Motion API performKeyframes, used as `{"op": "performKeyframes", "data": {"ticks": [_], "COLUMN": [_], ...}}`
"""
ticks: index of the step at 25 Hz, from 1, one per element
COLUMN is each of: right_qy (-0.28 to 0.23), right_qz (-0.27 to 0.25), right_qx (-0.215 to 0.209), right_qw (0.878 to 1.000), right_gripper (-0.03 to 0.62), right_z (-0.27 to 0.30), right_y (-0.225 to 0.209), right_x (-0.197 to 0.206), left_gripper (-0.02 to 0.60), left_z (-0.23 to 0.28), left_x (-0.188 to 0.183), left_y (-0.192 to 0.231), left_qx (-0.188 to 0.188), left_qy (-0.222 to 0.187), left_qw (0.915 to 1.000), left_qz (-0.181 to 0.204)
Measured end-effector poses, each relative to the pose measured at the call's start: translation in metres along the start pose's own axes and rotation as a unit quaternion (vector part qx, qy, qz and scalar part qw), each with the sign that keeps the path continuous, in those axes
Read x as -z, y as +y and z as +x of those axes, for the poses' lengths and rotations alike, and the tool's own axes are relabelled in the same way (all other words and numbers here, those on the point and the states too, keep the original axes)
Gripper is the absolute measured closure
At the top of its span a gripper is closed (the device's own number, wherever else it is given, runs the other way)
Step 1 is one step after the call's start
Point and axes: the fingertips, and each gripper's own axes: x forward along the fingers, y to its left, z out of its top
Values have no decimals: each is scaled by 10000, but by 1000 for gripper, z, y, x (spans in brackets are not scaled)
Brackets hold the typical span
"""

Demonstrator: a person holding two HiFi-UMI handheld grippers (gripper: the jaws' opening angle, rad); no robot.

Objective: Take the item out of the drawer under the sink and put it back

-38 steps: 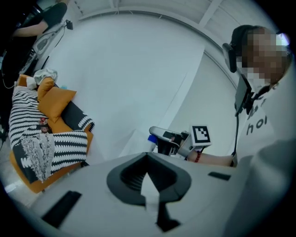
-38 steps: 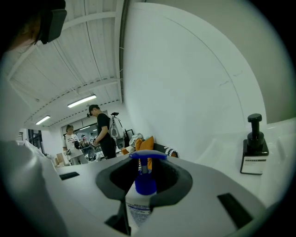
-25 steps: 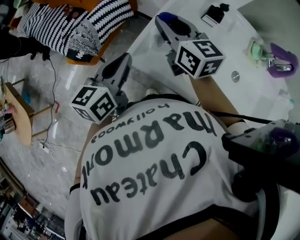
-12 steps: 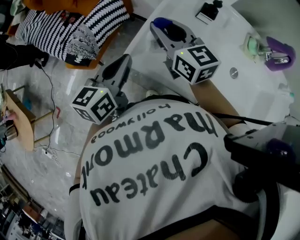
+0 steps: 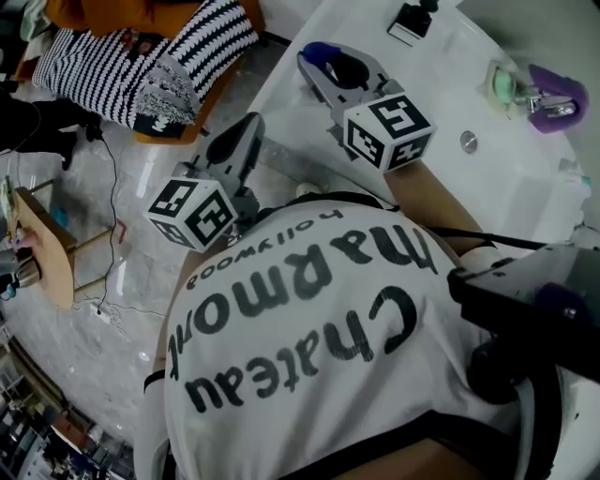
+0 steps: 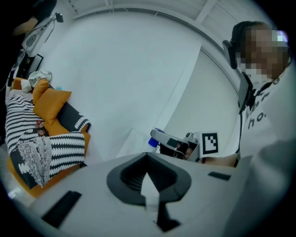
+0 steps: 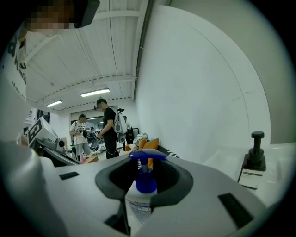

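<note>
My right gripper (image 5: 322, 62) is held over the edge of the white counter (image 5: 441, 178), shut on a white pump bottle with a blue pump head (image 5: 315, 48). In the right gripper view the bottle (image 7: 140, 202) stands upright between the jaws, its blue pump (image 7: 146, 177) rising above them. My left gripper (image 5: 246, 127) hangs lower and to the left, over the marble floor, its jaws together with nothing between them. From the left gripper view (image 6: 148, 183) I see the right gripper (image 6: 172, 141) and the bottle's blue cap (image 6: 152, 143). No drawer is in view.
On the counter stand a black pump dispenser (image 5: 412, 19), a purple item (image 5: 559, 94) and a green one (image 5: 507, 89) by the sink. A sofa with a striped blanket (image 5: 155, 52) and a wooden stool (image 5: 42, 246) stand on the floor. People (image 7: 108, 129) stand far off.
Both grippers have drifted slightly up and to the left in the head view. The right one still holds the pump bottle.
</note>
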Motion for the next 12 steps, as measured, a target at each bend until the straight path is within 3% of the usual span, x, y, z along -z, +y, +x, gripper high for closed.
{"op": "performKeyframes", "data": {"ticks": [12], "right_qy": [-72], "right_qz": [107], "right_qx": [106], "right_qw": [9999], "right_gripper": [493], "right_z": [-1], "right_y": [-5], "right_x": [4], "left_gripper": [574], "left_z": [1], "left_x": [2], "left_y": [2], "left_qx": [12], "left_qy": [13], "left_qw": [10000], "left_qz": [7]}}
